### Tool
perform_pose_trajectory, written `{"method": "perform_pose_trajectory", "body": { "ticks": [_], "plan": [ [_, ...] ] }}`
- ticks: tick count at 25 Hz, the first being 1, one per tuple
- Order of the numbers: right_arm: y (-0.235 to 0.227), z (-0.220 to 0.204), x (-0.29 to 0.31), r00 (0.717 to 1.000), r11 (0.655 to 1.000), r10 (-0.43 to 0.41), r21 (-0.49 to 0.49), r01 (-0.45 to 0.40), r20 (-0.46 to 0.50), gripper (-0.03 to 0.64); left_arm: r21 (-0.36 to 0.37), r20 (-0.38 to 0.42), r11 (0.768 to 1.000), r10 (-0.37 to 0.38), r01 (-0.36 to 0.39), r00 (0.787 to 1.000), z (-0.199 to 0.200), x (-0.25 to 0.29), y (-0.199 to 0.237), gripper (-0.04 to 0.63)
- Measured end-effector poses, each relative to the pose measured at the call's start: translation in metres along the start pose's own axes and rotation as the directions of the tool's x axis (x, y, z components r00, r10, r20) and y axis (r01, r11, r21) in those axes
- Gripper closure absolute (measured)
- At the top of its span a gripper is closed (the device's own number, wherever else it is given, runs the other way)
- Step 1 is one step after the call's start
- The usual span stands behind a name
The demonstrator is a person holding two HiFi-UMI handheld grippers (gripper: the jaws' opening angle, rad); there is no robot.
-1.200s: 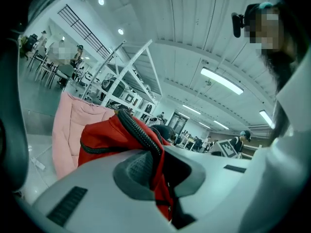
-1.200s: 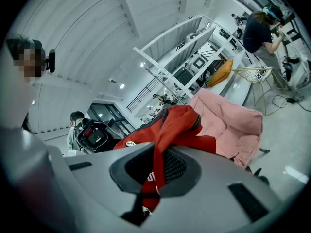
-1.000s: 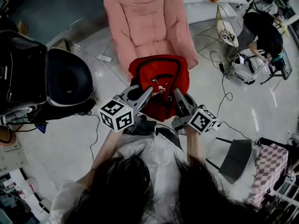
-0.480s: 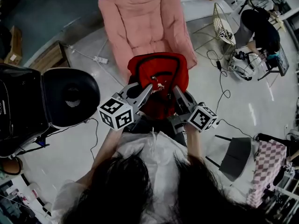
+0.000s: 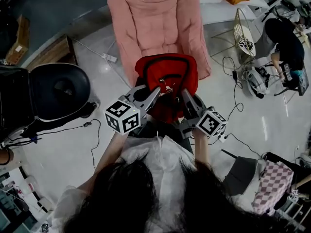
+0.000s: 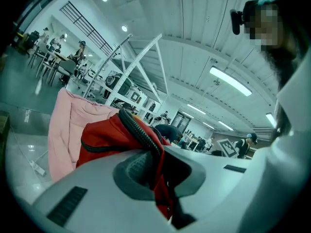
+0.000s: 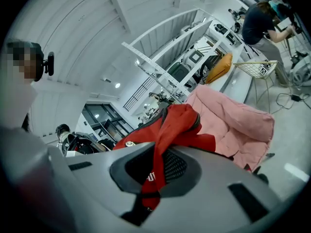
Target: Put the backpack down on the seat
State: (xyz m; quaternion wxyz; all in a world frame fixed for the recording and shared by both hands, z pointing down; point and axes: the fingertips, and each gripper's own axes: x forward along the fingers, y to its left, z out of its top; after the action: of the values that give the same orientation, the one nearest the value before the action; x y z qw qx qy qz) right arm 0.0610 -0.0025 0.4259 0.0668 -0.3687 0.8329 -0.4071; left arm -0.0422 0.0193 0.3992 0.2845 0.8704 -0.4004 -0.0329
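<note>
The glossy pale floor (image 5: 63, 149) carries a pink padded seat (image 5: 150, 28). A black round chair (image 5: 58, 89) stands to its left, a white power strip (image 5: 110, 58) lies near the seat's left edge, and black cables (image 5: 235, 89) trail on its right.

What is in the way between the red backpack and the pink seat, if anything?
Nothing visible. The backpack is held by the left gripper and the right gripper, both shut on it. It hangs at the near edge of the seat, which looks bare beyond it.
</note>
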Motion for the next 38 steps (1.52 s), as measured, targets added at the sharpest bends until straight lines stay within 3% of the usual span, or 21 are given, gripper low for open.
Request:
{"method": "perform_pose_trajectory", "body": {
  "ticks": [7, 13, 17, 29, 38],
  "plan": [
    [-0.049, 0.038, 0.044, 0.992, 0.997, 0.068, -0.013, -0.069, -0.105, 0.580, -0.048, -0.003, 0.992, 0.113, -0.113, 0.994, 0.011, 0.057, 0.029, 0.558],
    [-0.090, 0.074, 0.072, 0.975, 0.991, 0.125, -0.023, -0.131, -0.185, 0.580, -0.101, -0.012, 0.970, 0.219, -0.219, 0.976, 0.016, 0.107, 0.050, 0.558],
    [-0.112, 0.097, 0.089, 0.965, 0.986, 0.152, -0.034, -0.163, -0.215, 0.580, -0.097, -0.010, 0.960, 0.262, -0.261, 0.965, 0.021, 0.136, 0.060, 0.558],
    [-0.144, 0.140, 0.129, 0.963, 0.982, 0.169, -0.049, -0.183, -0.211, 0.580, -0.067, -0.005, 0.956, 0.287, -0.287, 0.958, 0.047, 0.187, 0.087, 0.558],
    [-0.171, 0.128, 0.182, 0.951, 0.989, 0.095, -0.078, -0.123, -0.296, 0.580, -0.102, -0.074, 0.948, 0.293, -0.300, 0.953, 0.042, 0.203, 0.146, 0.558]
  ]
}}
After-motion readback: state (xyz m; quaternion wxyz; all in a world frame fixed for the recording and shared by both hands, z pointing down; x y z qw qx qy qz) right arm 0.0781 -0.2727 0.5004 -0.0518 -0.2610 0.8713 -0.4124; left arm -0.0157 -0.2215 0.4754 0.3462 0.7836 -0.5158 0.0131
